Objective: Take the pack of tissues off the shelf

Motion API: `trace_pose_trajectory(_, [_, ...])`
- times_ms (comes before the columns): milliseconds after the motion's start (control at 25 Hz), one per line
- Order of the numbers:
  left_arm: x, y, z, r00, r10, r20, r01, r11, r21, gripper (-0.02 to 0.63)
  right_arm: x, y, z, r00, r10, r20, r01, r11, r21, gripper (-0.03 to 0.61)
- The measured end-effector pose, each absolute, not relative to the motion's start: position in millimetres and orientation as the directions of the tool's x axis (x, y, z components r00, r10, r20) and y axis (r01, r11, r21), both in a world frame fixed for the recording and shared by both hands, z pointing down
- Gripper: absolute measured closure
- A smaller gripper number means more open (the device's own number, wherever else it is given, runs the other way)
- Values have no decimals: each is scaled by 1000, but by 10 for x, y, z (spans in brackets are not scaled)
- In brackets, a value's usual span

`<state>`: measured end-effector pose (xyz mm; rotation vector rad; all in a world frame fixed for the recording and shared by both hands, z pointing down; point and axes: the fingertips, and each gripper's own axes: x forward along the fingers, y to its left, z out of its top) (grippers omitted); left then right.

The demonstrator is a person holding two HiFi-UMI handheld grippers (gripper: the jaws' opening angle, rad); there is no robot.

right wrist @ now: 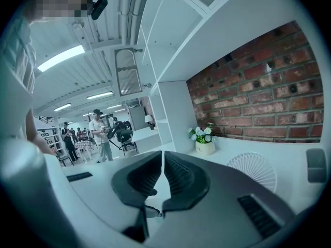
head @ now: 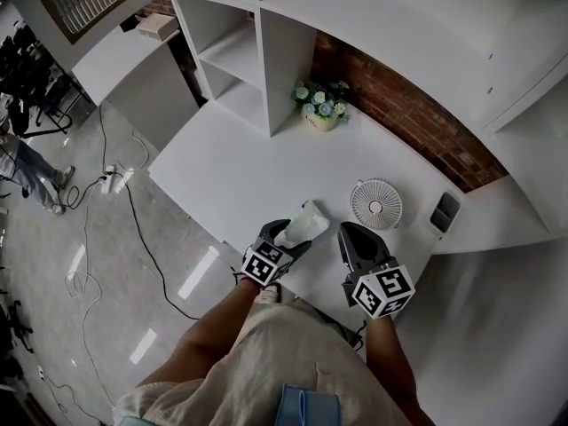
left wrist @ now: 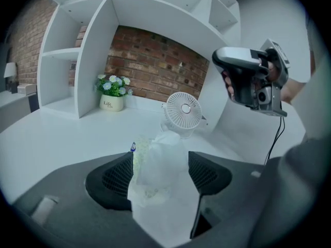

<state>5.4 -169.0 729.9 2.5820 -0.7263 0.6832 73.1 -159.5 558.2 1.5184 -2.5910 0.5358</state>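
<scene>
Soft white plastic-wrapped pack of tissues (left wrist: 160, 174) is off the shelf, on the white tabletop (head: 222, 167) near its front edge. Left gripper (head: 286, 238) released: jaws spread, pack loose between them. Right gripper (right wrist: 160, 161) clenched, empty. Risk: pack snags a pad on pull-back and tips, or slides off the edge. Long axis seems upright, top leaning toward the small round white fan (head: 375, 204); hard to confirm

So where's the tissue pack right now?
In the head view, the tissue pack is between the left gripper's open jaws at the white desk's near edge, with the small fan to its right.
</scene>
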Motion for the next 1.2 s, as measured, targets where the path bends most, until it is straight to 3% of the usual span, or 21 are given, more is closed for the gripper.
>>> trace_pose_trajectory(680, [34,-1510,6264,865,-392,313,-467,-857,219,304,620,-1512,5542,-526,-817,236,-844,467,-265,557])
trace_pose_trajectory(920, [23,-1383,6077,884,-377,276,-444,-863,243,386,534,-1446,5513,-547,-803,234,-831,487,-271,557])
trace_pose_trajectory(1080, [-5,-1361,5922,880,-408,242,-462,-853,241,541,512,-1364,5475,-558,-798,228,-823,499,-270,557])
trace_pose_trajectory(1200, [-28,-1347,5814,880,-417,227,-465,-856,227,583,516,-1290,5472,-560,-797,229,-822,498,-276,557])
